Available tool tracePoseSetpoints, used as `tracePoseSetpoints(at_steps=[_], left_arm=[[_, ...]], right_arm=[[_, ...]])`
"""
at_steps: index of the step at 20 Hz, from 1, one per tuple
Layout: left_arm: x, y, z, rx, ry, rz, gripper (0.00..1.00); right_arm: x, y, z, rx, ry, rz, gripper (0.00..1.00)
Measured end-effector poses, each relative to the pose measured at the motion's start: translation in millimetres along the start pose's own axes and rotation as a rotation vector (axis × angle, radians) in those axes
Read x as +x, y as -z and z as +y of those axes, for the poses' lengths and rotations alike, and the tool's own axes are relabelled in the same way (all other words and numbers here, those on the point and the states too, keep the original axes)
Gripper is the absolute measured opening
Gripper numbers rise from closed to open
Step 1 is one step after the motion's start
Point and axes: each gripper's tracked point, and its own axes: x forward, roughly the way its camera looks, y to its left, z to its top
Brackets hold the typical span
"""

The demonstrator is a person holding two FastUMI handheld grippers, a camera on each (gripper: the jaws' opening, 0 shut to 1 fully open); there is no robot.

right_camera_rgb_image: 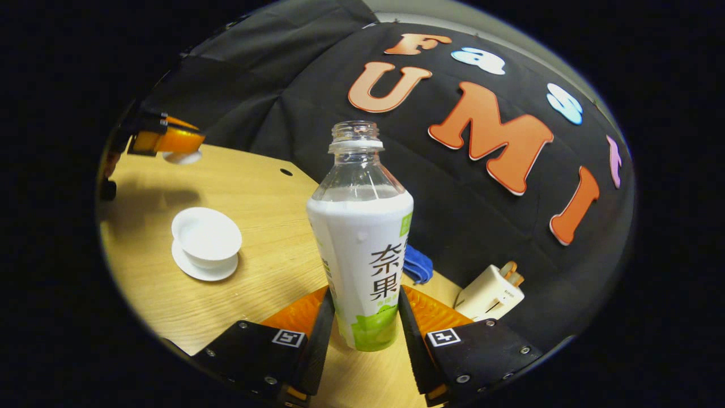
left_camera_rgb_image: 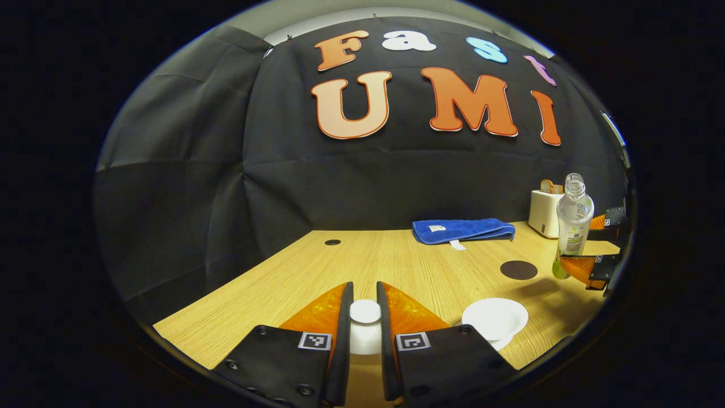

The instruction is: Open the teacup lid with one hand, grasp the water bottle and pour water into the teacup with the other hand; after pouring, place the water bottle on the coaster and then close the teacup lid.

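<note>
My left gripper (left_camera_rgb_image: 365, 294) is shut on the white teacup lid (left_camera_rgb_image: 365, 320), holding it by the knob above the table. The open white teacup (left_camera_rgb_image: 494, 317) stands on its saucer (left_camera_rgb_image: 501, 341) just to the right of it. My right gripper (right_camera_rgb_image: 366, 294) is shut on the uncapped water bottle (right_camera_rgb_image: 362, 243), upright and partly full. In the left gripper view that bottle (left_camera_rgb_image: 573, 224) hangs at the far right in the right gripper (left_camera_rgb_image: 597, 243), beside the dark round coaster (left_camera_rgb_image: 518, 270). The right gripper view shows the teacup (right_camera_rgb_image: 207, 232) and the left gripper (right_camera_rgb_image: 164, 141) with the lid (right_camera_rgb_image: 182, 157).
A folded blue towel (left_camera_rgb_image: 463, 230) lies at the back of the wooden table (left_camera_rgb_image: 396, 260), with a white toaster-like box (left_camera_rgb_image: 545, 212) to its right. A small dark hole (left_camera_rgb_image: 332, 242) is in the tabletop at the back left. The black cloth wall closes the back.
</note>
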Motion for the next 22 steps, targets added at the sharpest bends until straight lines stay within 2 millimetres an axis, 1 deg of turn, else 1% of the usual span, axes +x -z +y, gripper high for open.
tracePoseSetpoints(at_steps=[2,4,6,7,8,13,22], left_arm=[[-1,2,3,-0.01,0.001,-0.006,0.29],[-2,3,8,-0.01,-0.004,-0.003,0.26],[-2,5,13,-0.009,-0.006,-0.001,0.27],[-3,5,16,-0.007,-0.008,-0.001,0.26],[-4,6,19,-0.008,-0.01,-0.001,0.27],[-6,10,26,-0.001,-0.011,0.004,0.27],[-6,19,29,-0.002,0.004,0.025,0.27]], right_arm=[[-2,-8,-11,-0.135,0.084,-0.019,0.64],[-1,-18,-12,-0.258,0.133,-0.037,0.63],[2,-23,-8,-0.343,0.147,-0.053,0.64],[2,-26,-5,-0.373,0.142,-0.063,0.63],[1,-28,-1,-0.403,0.135,-0.07,0.63],[-2,-34,2,-0.579,0.154,-0.09,0.63],[6,-43,-8,-0.819,0.195,-0.121,0.63]])
